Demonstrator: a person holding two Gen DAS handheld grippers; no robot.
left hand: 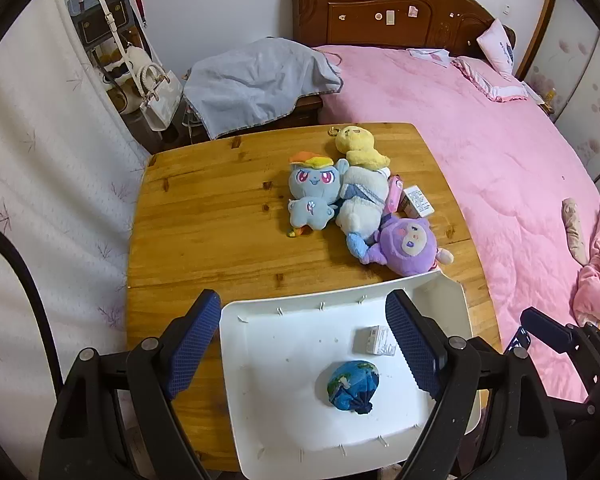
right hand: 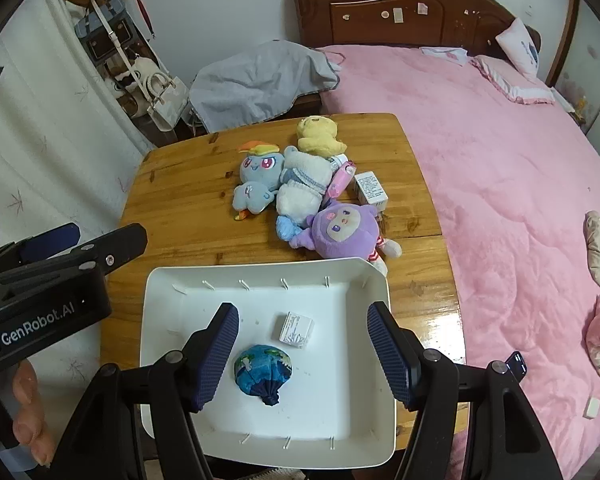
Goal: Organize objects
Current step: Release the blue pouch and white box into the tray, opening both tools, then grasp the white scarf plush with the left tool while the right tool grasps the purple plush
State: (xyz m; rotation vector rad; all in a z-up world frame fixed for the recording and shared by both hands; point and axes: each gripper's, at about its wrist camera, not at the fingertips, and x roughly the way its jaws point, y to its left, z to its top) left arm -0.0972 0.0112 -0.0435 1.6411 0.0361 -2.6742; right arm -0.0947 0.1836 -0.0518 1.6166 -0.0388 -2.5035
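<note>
Nearest to me, both grippers hang over the white tray (right hand: 364,280) at the near edge of the wooden table (left hand: 204,216). The left gripper (left hand: 300,344) has its blue pads spread wide with nothing between them, and the right gripper (right hand: 302,356) is likewise parted and grips nothing, its jaws above the tray floor. A hand (right hand: 28,408) shows at the lower left of the right wrist view, under the left gripper's black body.

In the tray lie a globe-patterned pouch (right hand: 264,372) and, just beyond it, a small white box (right hand: 296,330), the two close but apart.

Past the tray's far rim the toys sit bunched together: a purple plush (right hand: 342,228) touching the rim, a white plush (right hand: 304,188) beside it, a blue pony plush (right hand: 256,176) to the left, and a yellow plush (right hand: 320,136) furthest back. A pink packet (right hand: 340,180) and a printed carton (right hand: 370,192) lie against the heap's right side.

Beyond the table a grey cloth (left hand: 256,80) drapes over a stand, and the pink bed (left hand: 480,140) runs to a dark wooden headboard (left hand: 388,12)
</note>
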